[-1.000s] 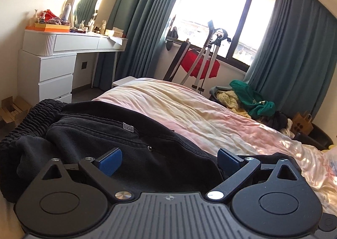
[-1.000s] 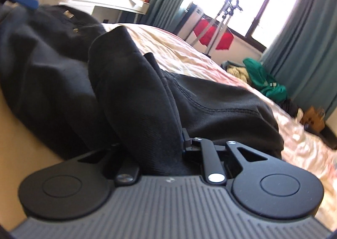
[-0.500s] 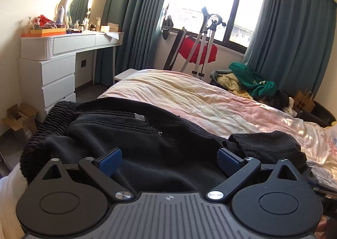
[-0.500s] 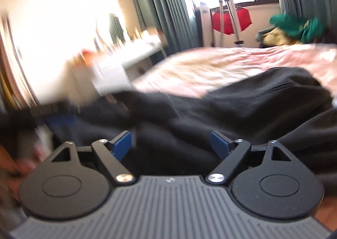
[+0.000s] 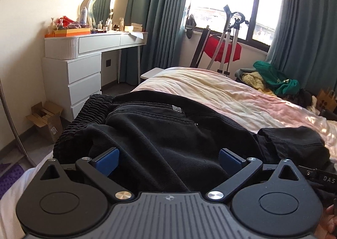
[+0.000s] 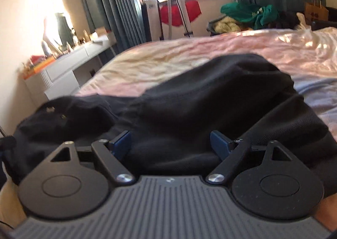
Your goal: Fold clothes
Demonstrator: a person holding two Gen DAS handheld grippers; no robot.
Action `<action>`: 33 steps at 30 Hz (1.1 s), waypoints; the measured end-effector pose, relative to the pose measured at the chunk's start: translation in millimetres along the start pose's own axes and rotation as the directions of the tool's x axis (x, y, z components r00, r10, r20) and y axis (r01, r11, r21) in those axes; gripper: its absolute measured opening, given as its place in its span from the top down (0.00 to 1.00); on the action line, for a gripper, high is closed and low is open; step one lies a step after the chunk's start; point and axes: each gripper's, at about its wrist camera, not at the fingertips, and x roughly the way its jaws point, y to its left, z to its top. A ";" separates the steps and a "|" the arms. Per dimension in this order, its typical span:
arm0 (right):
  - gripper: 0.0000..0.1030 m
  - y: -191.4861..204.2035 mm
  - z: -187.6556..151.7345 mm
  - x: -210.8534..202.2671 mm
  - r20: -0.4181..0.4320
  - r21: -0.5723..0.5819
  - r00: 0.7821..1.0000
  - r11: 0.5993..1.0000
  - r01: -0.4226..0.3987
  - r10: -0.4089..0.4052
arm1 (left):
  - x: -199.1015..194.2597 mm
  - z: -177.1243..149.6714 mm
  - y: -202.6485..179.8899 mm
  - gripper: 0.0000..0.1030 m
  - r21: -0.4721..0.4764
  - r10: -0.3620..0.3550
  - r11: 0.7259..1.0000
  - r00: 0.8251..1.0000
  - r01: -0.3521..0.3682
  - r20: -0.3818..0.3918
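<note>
Black trousers (image 5: 160, 133) lie bunched on the near edge of the bed (image 5: 221, 91), elastic waistband toward the white dresser (image 5: 82, 75) and a folded-over leg end lying to the right. Left gripper (image 5: 168, 160) hangs just over the seat of the fabric, blue pads spread wide and holding nothing. Right gripper (image 6: 170, 144) sits equally wide apart and empty above the dark cloth (image 6: 210, 96), slightly blurred.

Left gripper (image 5: 168, 160) jaws wide apart; right gripper (image 6: 169, 144) likewise, both level.
</note>
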 end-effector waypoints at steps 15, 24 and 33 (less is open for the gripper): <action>0.20 2.3 -10.6 -0.4 -0.010 -0.044 0.999 0.999 0.032 -0.033 | -27.9 -1.1 42.3 0.01 -0.253 -0.120 0.962 0.991 0.102 -0.057; 0.20 -7.1 -7.9 -11.3 -0.017 0.016 1.000 1.000 0.011 -0.011 | -5.5 -17.0 89.3 0.01 -0.533 -0.163 0.845 0.973 0.052 -0.163; 0.20 -9.5 -6.0 -14.1 -0.010 0.045 1.000 0.999 0.011 -0.010 | 39.6 -22.9 145.5 0.04 -0.783 -0.012 0.604 0.980 -0.150 -0.197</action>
